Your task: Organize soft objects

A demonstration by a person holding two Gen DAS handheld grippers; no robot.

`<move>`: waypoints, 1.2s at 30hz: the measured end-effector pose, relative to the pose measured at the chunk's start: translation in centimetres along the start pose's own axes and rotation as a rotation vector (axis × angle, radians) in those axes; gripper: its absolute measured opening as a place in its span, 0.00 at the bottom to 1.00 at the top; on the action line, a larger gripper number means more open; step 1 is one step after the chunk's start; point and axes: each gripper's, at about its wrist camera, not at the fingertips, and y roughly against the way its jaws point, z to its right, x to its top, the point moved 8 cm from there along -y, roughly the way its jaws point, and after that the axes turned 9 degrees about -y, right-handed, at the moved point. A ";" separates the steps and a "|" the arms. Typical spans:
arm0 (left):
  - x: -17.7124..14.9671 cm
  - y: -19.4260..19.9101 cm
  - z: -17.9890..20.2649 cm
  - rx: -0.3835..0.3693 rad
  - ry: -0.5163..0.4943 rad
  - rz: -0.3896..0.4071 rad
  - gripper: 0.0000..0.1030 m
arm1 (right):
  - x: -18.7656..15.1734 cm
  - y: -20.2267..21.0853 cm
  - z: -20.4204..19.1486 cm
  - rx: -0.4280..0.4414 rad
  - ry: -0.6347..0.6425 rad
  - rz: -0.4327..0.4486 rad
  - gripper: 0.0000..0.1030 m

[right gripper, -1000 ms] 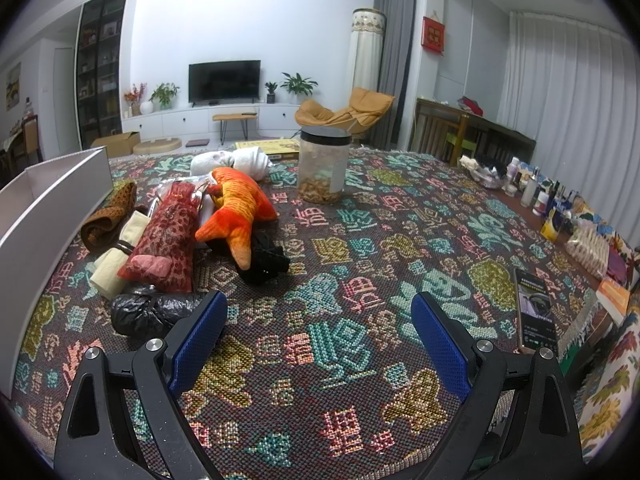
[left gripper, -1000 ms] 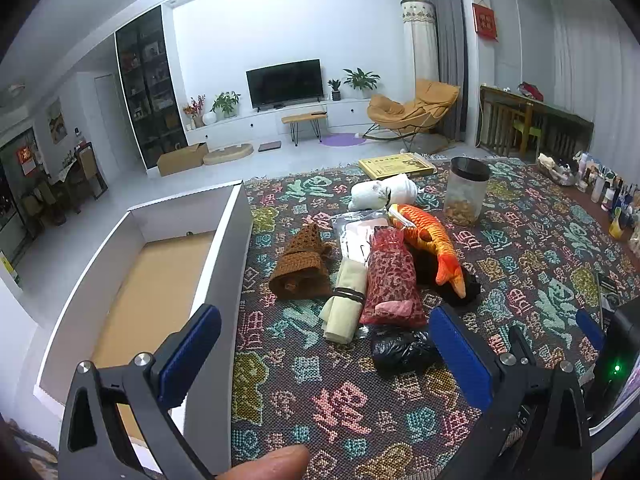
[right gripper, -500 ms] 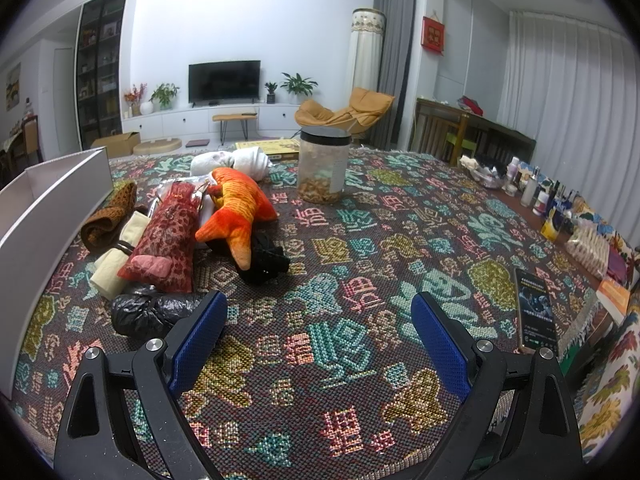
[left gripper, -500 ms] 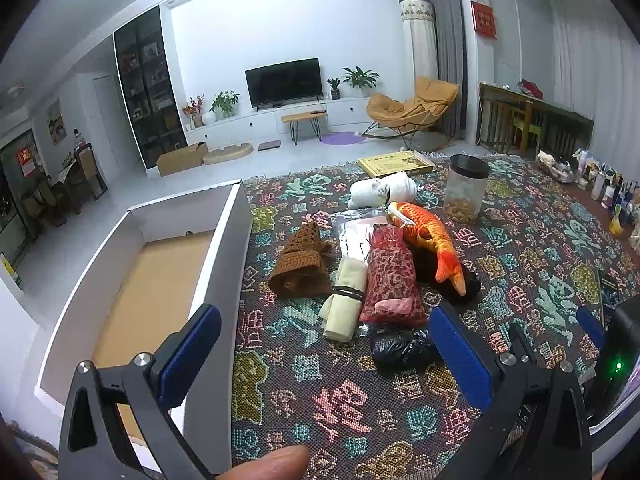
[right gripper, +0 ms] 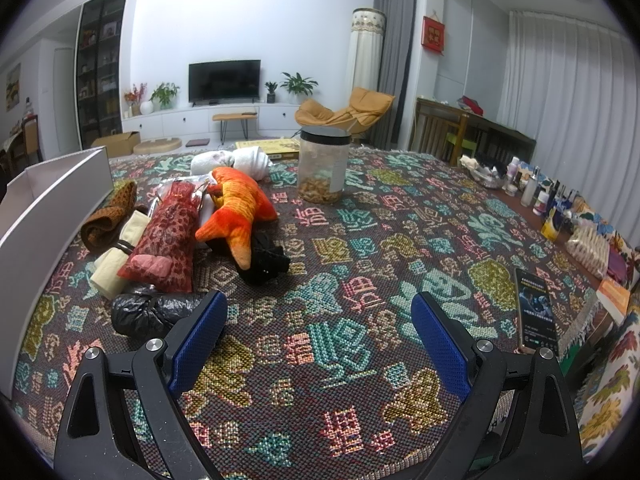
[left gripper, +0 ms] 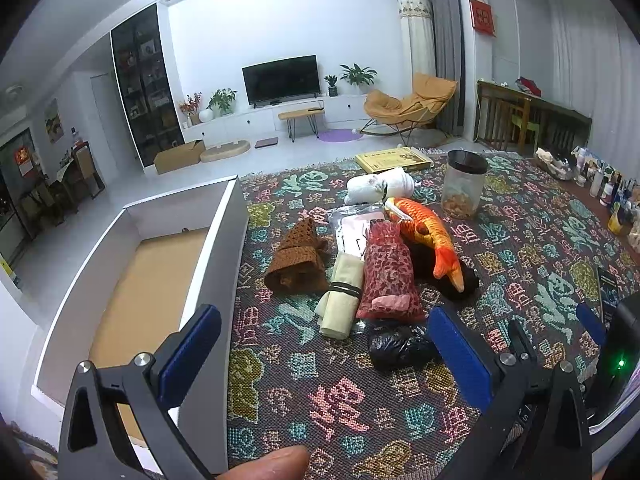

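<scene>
No legible writing on jar (right gripper: 322, 168).

Stuff around your table that's just background

You've got a clear jar (right gripper: 323, 168) with a black lid and brownish bits inside standing on the patterned tablecloth (right gripper: 360, 280), and a yellow flat box (left gripper: 394, 159) lying past it at the far edge. A phone (right gripper: 536, 310) lies lit up near your right side, with bottles (right gripper: 536, 190) lined up along that edge. Further back there's a TV (left gripper: 281, 79), a tan lounge chair (left gripper: 408, 106), potted plants (right gripper: 298, 85) and a cardboard box (left gripper: 179, 156) on the floor
</scene>
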 end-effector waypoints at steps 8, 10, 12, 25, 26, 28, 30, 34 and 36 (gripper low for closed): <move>-0.4 -0.7 0.0 -0.007 0.003 -0.012 1.00 | -0.1 -0.1 0.1 -0.001 0.004 -0.001 0.92; -0.5 -1.0 0.1 -0.010 0.004 -0.016 1.00 | -0.1 -0.1 0.2 -0.001 0.004 -0.001 0.92; -0.7 -1.2 0.1 -0.013 0.005 -0.020 1.00 | -0.1 0.0 0.1 -0.001 0.004 -0.002 0.92; -10.7 -12.0 0.8 -0.110 0.016 -0.272 1.00 | -0.7 -1.6 1.2 0.007 -0.066 -0.084 0.92; -11.5 -12.7 0.9 -0.119 0.017 -0.290 1.00 | -0.8 -1.8 1.2 0.011 -0.070 -0.095 0.92; -12.5 -13.4 1.3 -0.138 0.014 -0.318 1.00 | -1.0 -2.3 1.1 0.028 -0.076 -0.125 0.92; -13.0 -13.6 1.5 -0.157 0.024 -0.315 1.00 | -1.2 -2.8 0.8 0.072 -0.090 -0.171 0.92; -12.8 -13.8 1.7 -0.161 0.013 -0.296 1.00 | -0.2 -4.8 -0.5 0.200 -0.106 -0.250 0.92; -12.7 -13.8 1.8 -0.159 0.015 -0.285 1.00 | 1.6 -6.5 -1.2 0.239 -0.131 -0.289 0.92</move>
